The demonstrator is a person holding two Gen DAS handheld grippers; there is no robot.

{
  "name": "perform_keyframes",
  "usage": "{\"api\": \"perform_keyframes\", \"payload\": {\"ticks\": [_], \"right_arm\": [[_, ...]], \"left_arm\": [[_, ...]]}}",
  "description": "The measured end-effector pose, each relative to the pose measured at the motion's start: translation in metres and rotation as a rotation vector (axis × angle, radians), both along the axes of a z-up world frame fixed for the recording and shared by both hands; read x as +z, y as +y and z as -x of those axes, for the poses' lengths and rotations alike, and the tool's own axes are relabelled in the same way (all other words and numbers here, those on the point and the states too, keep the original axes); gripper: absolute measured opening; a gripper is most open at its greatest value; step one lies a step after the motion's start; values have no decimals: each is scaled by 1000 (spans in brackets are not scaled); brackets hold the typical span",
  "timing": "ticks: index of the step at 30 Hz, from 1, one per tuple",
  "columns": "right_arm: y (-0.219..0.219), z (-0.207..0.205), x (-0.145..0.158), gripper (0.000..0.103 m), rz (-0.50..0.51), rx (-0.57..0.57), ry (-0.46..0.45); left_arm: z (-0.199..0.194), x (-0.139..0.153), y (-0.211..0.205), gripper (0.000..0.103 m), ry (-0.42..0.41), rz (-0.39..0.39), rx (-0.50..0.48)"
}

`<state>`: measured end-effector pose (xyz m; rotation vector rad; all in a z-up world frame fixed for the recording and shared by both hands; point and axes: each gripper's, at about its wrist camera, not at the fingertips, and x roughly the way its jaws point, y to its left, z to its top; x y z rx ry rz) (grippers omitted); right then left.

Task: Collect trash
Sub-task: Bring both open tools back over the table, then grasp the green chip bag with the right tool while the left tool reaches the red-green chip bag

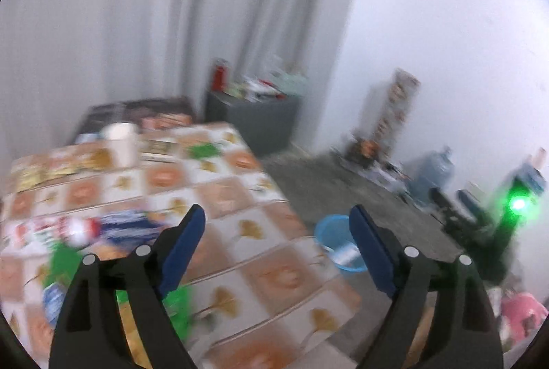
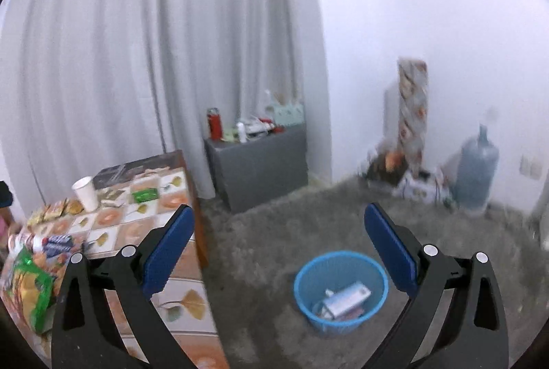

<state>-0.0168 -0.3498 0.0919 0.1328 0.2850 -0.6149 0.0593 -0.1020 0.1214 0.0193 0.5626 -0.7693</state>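
Note:
A blue mesh waste basket (image 2: 341,290) stands on the grey carpet and holds a white box and some wrappers; it also shows in the left wrist view (image 1: 334,240). My right gripper (image 2: 278,228) is open and empty, above the carpet between the table and the basket. My left gripper (image 1: 278,225) is open and empty over the table's right edge. On the patterned tablecloth (image 1: 240,231) lie snack wrappers: a green packet (image 2: 145,195), a blue-white packet (image 2: 56,243), a green-yellow bag (image 2: 32,286). A white paper cup (image 2: 85,192) stands at the far end.
A grey cabinet (image 2: 260,166) with a red bottle (image 2: 214,123) and clutter stands by the curtain. A large water jug (image 2: 477,173) and boxes sit along the right wall. In the left wrist view the other gripper (image 1: 480,218) shows a green light.

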Motion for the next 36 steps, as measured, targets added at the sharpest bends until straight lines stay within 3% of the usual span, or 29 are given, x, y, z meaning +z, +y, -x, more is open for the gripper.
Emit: {"api": "perform_keyframes", "payload": {"ticks": [7, 12, 23, 31, 36], "right_arm": [[41, -7, -2, 95, 3, 201, 7], [65, -20, 2, 95, -48, 313, 15], [113, -53, 3, 95, -223, 516, 71], [129, -83, -8, 93, -386, 615, 141], [144, -103, -21, 89, -436, 641, 205]], "left_arm": [[34, -16, 113, 87, -9, 58, 246], [51, -35, 161, 90, 56, 78, 287], [48, -65, 196, 91, 126, 114, 333], [44, -91, 213, 91, 175, 129, 369], [40, -106, 221, 91, 219, 141, 374]]}}
